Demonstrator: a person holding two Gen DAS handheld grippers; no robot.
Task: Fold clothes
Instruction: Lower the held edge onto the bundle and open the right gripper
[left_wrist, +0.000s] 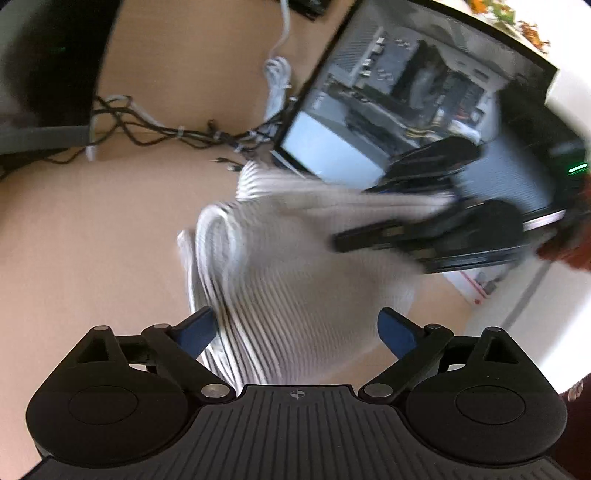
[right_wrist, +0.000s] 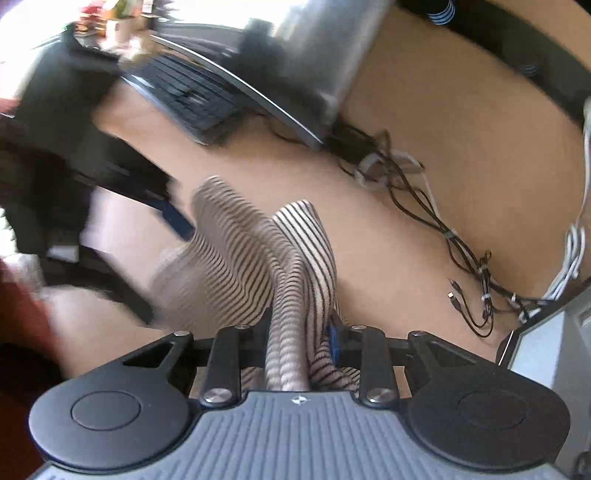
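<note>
A white garment with thin dark stripes (left_wrist: 295, 266) lies bunched on the tan tabletop (left_wrist: 92, 240). In the left wrist view my left gripper (left_wrist: 295, 330) stands wide open, its blue pads (left_wrist: 195, 328) on either side of the cloth without pressing it. My right gripper (left_wrist: 424, 229) shows there as a blurred black shape at the cloth's far right end. The right wrist view has my right gripper (right_wrist: 299, 328) shut on a gathered fold of the striped garment (right_wrist: 288, 258). The left gripper (right_wrist: 177, 218) appears blurred at the cloth's left side.
A computer case with a glass side (left_wrist: 406, 110) stands at the back right of the table. A tangle of dark cables (left_wrist: 166, 129) and a white cable (left_wrist: 277, 81) lie behind the cloth. A keyboard (right_wrist: 184, 96) sits at the far left in the right wrist view.
</note>
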